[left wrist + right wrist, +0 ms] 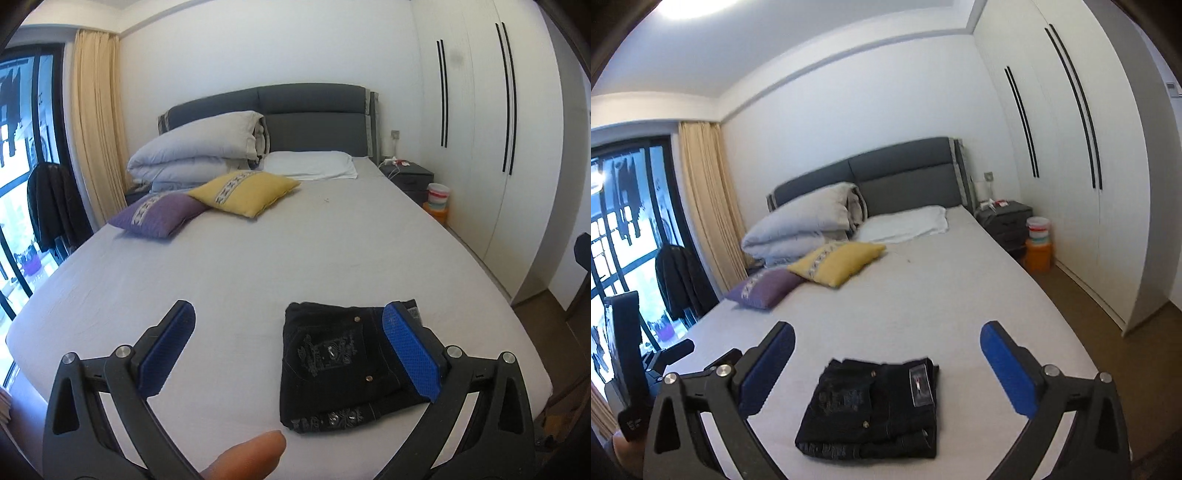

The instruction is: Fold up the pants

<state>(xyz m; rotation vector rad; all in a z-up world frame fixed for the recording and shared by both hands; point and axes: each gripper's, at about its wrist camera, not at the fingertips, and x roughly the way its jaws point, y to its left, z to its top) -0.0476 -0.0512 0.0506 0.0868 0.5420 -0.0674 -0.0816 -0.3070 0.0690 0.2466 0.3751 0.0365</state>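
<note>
While your left hand-held gripper [288,354] hangs above the near end of the bed [258,266], its blue pads [168,349] stand spread as wide as they go, with nothing clamped between them. In the left wrist view the folded black pants [332,365] lie flat on the grey sheet at the lower centre-right of the frame; the right-hand pad overlaps their right edge in the picture, though you cannot tell from here that it touches them. One of your fingertips [247,456] shows at the bottom edge, just left of the pants. Further up the bed sit a purple cushion [159,218] and a yellow cushion [245,194], with a folded duvet [195,151] and a white pillow [310,164] against the grey headboard [310,107]. A white wardrobe [480,129] fills the right side.

In the right wrist view your right hand-held gripper [886,369] is likewise fully open and holds nothing. The pants sit at the lower centre of the frame, seen between the two pads and clear of both. The left hand-held gripper's black body shows at the lower left edge, in front of the window [624,229]. An orange bin [1038,254] stands on the floor beside the nightstand [1008,218] at the right.
</note>
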